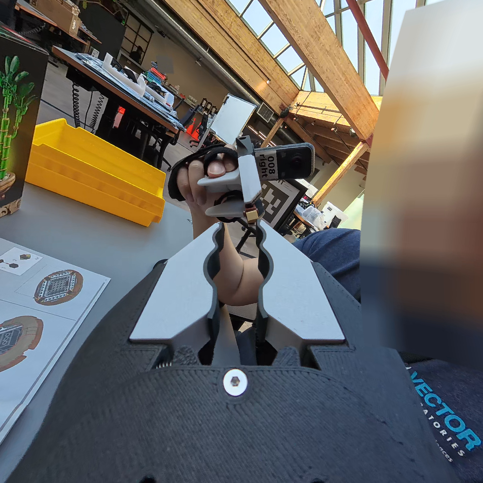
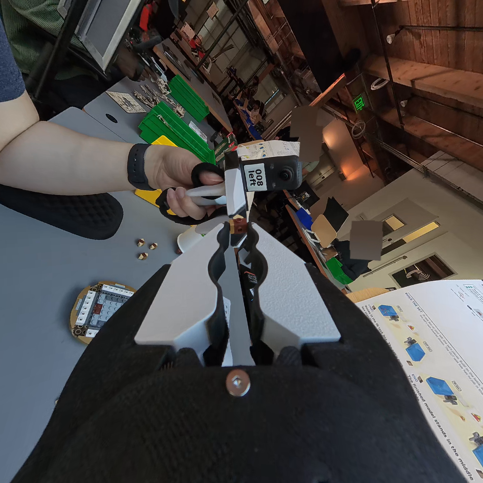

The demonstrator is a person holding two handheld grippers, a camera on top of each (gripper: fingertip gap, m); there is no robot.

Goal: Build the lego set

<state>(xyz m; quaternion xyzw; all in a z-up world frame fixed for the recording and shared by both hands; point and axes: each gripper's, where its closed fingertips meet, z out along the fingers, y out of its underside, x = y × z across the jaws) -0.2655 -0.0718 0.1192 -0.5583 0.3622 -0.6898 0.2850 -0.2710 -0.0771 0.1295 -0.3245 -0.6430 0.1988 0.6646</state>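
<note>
Up close — small piece: brown-and-gold lego piece (image 2: 238,226) held in mid-air above the worktop, at the point where both grippers' tips meet.
Right gripper: right gripper (image 2: 237,230) narrow, its fingers pinching the brown block from both sides in its own view.
Left gripper: left gripper (image 1: 240,226) with tips set a little apart just below the gold-and-brown piece (image 1: 251,214); cannot tell if it grips the piece or only nears it.
Look of piece: brown cube with a round hole on one face, gold angled part on one side, tan sloped cap on top.
Round base: partly built round base (image 2: 100,311) flat on the worktop, tan rim, white bricks framing a grey studded centre.
Loose pieces: three small brown-and-tan pieces (image 2: 147,248) lie near each other beyond the base, apart from it.
Worktop: grey worktop (image 1: 86,235) carrying an open instruction booklet (image 1: 47,300), a yellow tray (image 1: 96,172) and the set's box (image 1: 15,125).
Room: open workshop, timber beams, skylights, other benches with green bins (image 2: 177,125).
Edges: printed sheet (image 2: 433,352) close on the right gripper's side; bare grey surface between base and loose pieces.
</note>
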